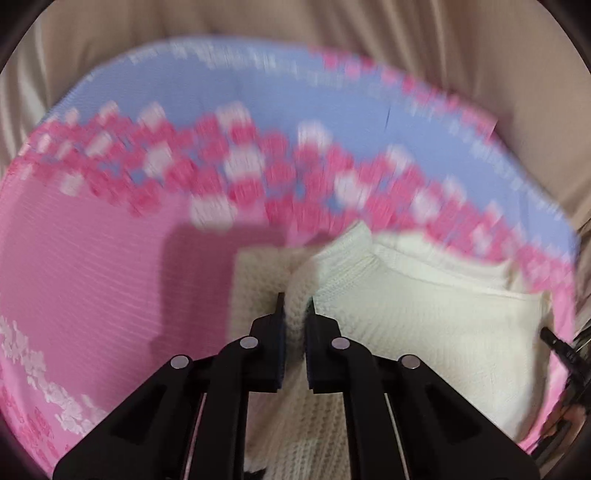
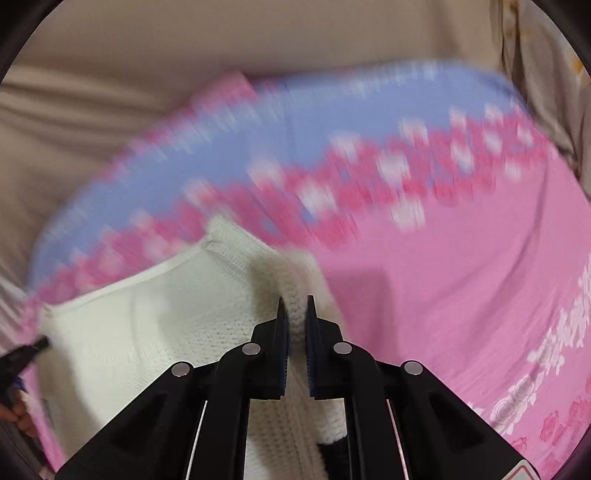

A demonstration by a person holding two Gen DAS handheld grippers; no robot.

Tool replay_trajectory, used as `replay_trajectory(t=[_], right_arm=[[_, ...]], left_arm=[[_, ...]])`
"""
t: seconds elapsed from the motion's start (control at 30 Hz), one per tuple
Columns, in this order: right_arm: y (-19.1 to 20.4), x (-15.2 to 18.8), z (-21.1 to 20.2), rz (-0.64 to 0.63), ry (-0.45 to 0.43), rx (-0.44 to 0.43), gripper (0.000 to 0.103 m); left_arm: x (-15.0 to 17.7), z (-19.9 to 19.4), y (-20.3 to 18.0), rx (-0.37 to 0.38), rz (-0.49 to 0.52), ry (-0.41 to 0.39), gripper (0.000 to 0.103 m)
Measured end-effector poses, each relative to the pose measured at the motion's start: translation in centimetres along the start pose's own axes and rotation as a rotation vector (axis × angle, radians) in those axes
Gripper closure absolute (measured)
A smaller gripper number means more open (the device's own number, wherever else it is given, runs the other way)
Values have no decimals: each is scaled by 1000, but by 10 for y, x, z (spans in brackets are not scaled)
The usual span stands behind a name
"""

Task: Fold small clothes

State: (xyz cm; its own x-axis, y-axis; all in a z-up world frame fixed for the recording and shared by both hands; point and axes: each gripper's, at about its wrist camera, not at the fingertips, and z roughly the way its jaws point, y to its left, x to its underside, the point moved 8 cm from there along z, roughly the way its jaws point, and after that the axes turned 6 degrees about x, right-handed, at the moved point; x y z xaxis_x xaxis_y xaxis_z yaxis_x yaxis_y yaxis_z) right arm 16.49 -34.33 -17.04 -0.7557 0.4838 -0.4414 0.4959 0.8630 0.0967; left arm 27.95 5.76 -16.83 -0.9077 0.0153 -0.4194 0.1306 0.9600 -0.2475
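Note:
A cream knitted garment (image 1: pixel 424 325) lies on a pink and blue flowered sheet (image 1: pixel 92 277). My left gripper (image 1: pixel 295 306) is shut on a ribbed edge of the garment at its left side, with knit bunched between the black fingers. The same cream garment (image 2: pixel 147 325) fills the lower left of the right wrist view. There my right gripper (image 2: pixel 294 306) is shut on a thick ribbed band at the garment's right side. The garment stretches between the two grippers. A black tip of the other gripper (image 1: pixel 554 339) shows at the far right of the left wrist view.
The flowered sheet (image 2: pixel 461 277) covers a bed or cushion, with beige fabric (image 1: pixel 295 22) behind it. A hand (image 2: pixel 18 417) shows at the left edge of the right wrist view. Both views are blurred by motion.

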Motion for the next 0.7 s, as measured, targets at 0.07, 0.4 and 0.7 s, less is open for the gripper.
replay_trajectory(t=[0.07,0.4,0.7], right_arm=[[7,-9,-18,20,-62,-45,96],[-3,12,-68,-77,-158,51,84],[150,166,-108,-454,18,-366,93]], left_arm=[[-3,-14,-10,2,26,-54,96],[14,-59,-3,-37,-37,-127,61],[139,-58,-115,63,195,-1,58]])
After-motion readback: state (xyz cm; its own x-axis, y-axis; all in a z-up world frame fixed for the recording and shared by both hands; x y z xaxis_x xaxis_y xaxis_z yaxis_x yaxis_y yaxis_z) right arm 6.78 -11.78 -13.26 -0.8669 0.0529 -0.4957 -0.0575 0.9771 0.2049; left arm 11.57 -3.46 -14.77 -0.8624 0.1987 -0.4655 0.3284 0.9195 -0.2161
